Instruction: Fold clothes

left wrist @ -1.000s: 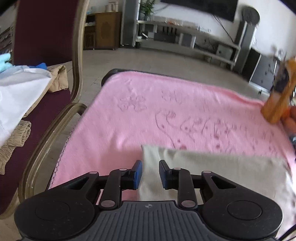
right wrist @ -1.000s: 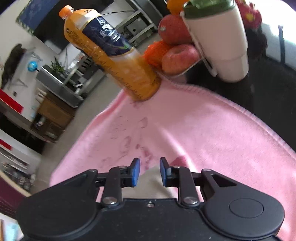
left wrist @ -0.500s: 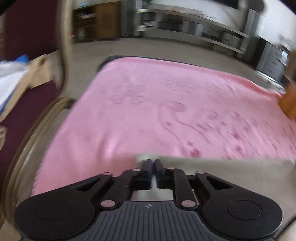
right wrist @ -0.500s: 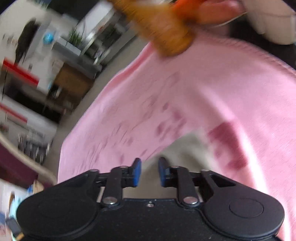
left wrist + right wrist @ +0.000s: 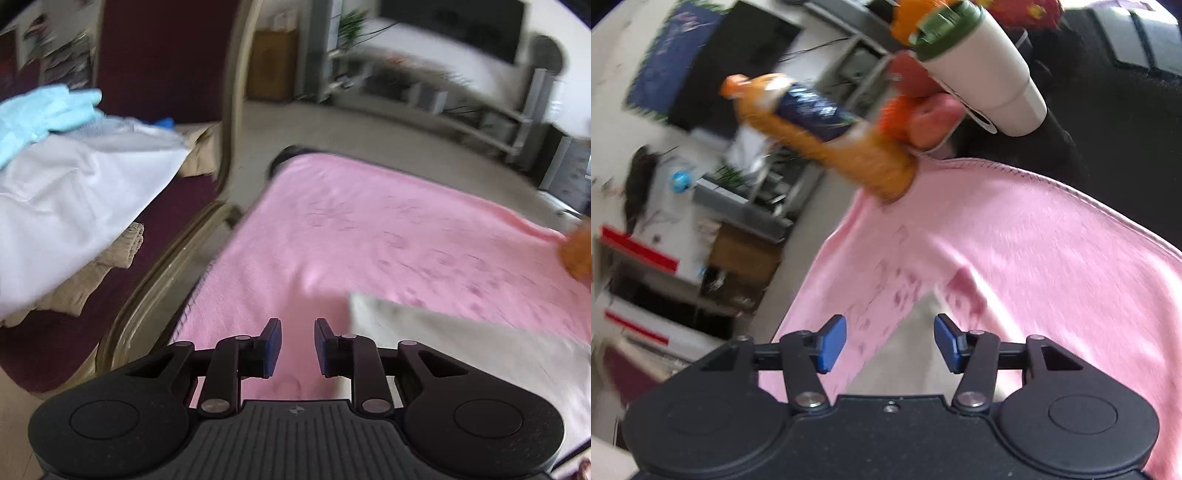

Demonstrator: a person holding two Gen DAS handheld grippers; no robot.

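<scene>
Left tongs (image 5: 297,347): opening, nothing between them.
Right tongs (image 5: 890,343): opening wide, gripping nothing.
Beige garment (image 5: 461,354): folded flat on pink towel (image 5: 388,240), lower right of frame.

The right tool (image 5: 890,341) is opening above a beige cloth (image 5: 916,354) on the pink towel (image 5: 1034,258), gripping nothing. A juice bottle (image 5: 820,140), fruit (image 5: 923,118) and cup (image 5: 982,74) stand beyond.

Bright daylight, soft shadows. Heavy motion blur in both views, worst from 12 to 3 o'clock; the orange bottle (image 5: 820,138) smears. Fisheye bends edges, corners black. Light possibly from 1 o'clock.
</scene>
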